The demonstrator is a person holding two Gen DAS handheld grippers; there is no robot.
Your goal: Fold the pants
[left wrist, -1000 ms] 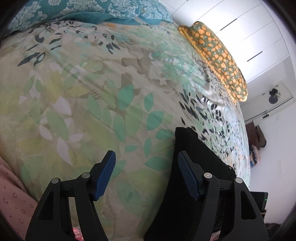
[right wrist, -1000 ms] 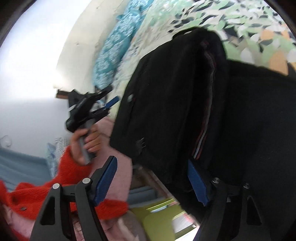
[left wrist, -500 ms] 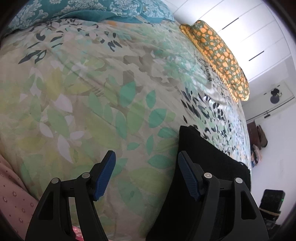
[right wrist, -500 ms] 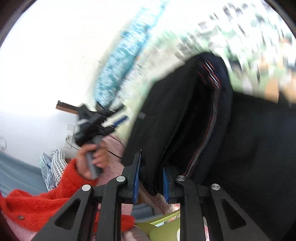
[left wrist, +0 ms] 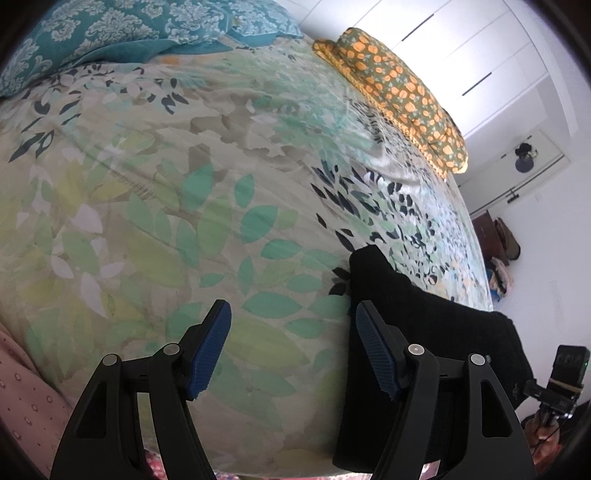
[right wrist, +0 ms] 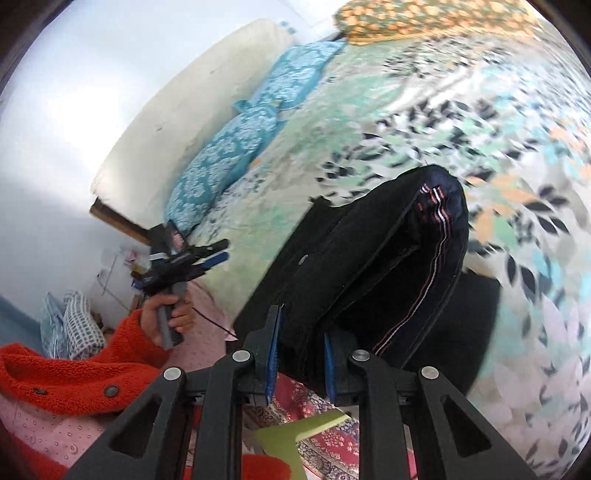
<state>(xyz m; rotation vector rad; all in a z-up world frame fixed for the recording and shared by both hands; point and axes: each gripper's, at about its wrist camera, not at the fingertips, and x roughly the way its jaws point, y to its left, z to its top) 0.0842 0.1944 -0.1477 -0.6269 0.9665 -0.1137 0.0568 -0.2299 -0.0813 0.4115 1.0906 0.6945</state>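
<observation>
Right wrist view: the right gripper point(right wrist: 300, 354) is clamped on an edge of the black pants point(right wrist: 369, 258), which lie folded on the leaf-print bedspread point(right wrist: 424, 110) near the bed's edge.
Left wrist view: the left gripper point(left wrist: 293, 343) hovers over the bedspread point(left wrist: 166, 184), its jaws spread wide with nothing between them.
Pants from the left: just beside the right-hand pad point(left wrist: 373, 350).
Left hand point(right wrist: 168, 310): wrapped round its gripper's grey handle, red sleeve point(right wrist: 74, 365) behind it, tool aimed toward the bed.
Pillows: teal pillow point(left wrist: 110, 33) and orange-patterned pillow point(left wrist: 399, 96) at the far side.
</observation>
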